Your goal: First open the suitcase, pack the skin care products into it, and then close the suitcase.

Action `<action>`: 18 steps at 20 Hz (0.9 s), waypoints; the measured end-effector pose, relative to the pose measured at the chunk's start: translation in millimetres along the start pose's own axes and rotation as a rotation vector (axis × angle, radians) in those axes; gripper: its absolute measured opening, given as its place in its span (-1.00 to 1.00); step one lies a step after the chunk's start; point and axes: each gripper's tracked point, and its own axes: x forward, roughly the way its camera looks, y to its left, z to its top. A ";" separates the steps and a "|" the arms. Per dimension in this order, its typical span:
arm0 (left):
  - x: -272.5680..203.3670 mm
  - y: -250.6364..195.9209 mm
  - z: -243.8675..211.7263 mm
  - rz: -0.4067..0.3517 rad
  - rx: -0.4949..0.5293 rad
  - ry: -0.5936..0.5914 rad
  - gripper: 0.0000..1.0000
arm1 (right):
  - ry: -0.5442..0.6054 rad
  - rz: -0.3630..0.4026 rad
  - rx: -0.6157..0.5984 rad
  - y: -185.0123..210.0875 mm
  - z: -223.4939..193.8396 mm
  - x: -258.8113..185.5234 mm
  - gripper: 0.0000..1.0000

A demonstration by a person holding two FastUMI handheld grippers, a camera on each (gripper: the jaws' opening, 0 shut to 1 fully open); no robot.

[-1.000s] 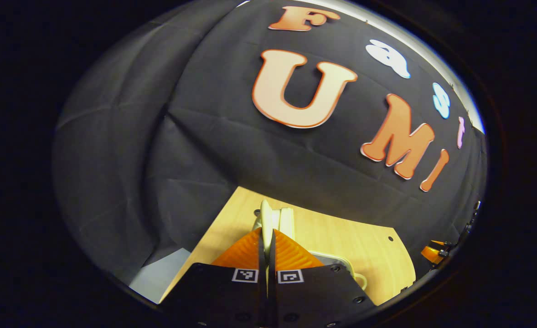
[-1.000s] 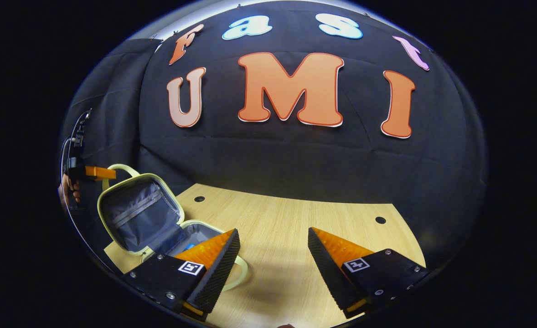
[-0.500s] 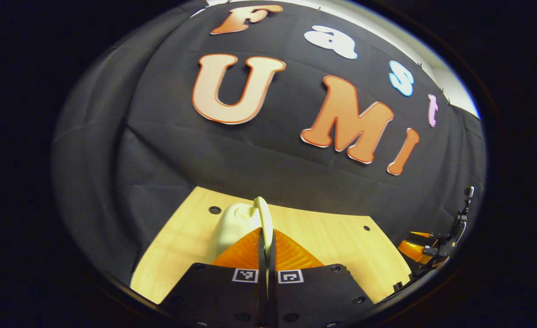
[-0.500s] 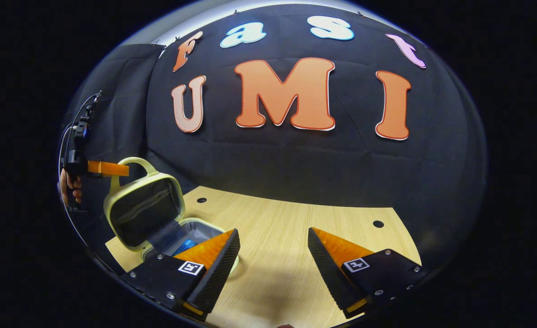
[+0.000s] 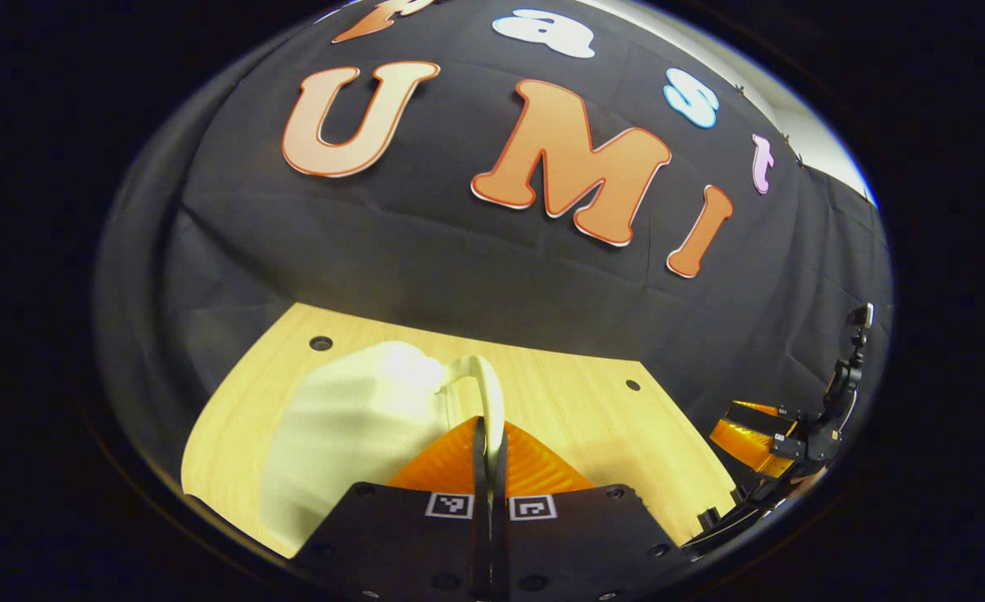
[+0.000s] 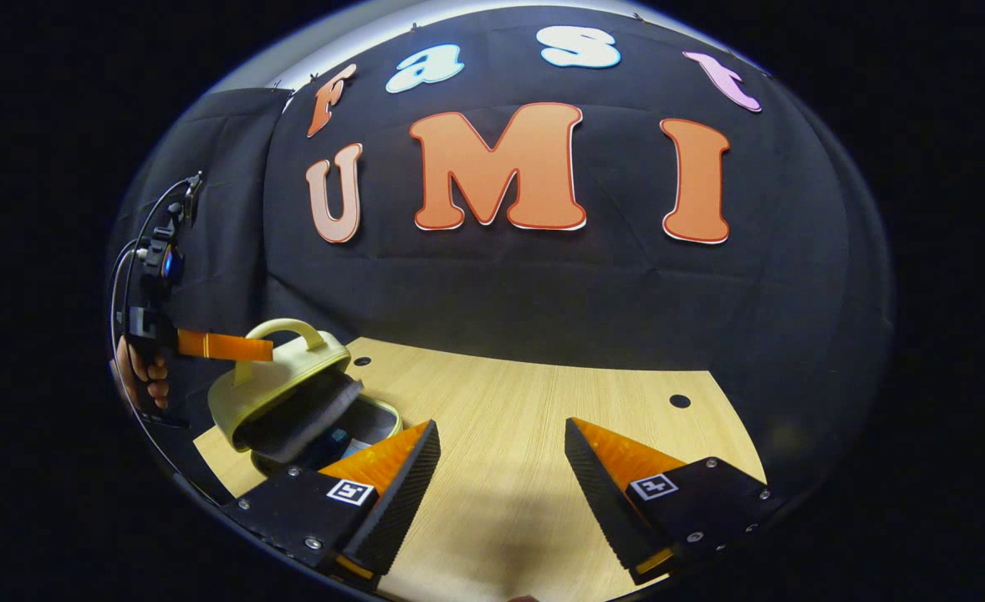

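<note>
In the right gripper view, at the far left, a hand (image 6: 143, 378) holds my left gripper (image 6: 242, 346), whose fingers are pinched on the handle (image 6: 285, 328) of the pale yellow suitcase (image 6: 279, 383). The lid is tilted low over the base, with a dark gap between them where the grey lining shows; something blue sits inside, too small for me to make out. The suitcase sits on the light wooden table (image 6: 526, 418), near its left edge. To the right of it in the same view, my right gripper (image 6: 501, 464) hangs above the bare table with its fingers spread wide and nothing between them. In the left gripper view, the lid's pale outer shell (image 5: 350, 426) fills the lower left, and the handle (image 5: 484, 393) curves up from it and runs down between the fingers of my left gripper (image 5: 490, 451), which are pressed almost together on it. Farther right along the table edge in that view, my right gripper (image 5: 752, 435) shows small, well apart from the suitcase.
</note>
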 end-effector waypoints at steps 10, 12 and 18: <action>61.3 -47.5 -87.6 0.053 0.097 0.173 -0.97 | 0.028 0.024 -0.014 -23.2 -19.3 -4.0 0.92; 65.5 -49.6 -106.7 0.086 0.147 0.229 -0.92 | 0.029 0.026 -0.016 -28.0 -20.8 -5.4 0.91; 71.2 -78.1 -135.4 0.032 0.130 0.284 -0.19 | 0.017 0.031 -0.027 -38.7 -24.7 -7.9 0.92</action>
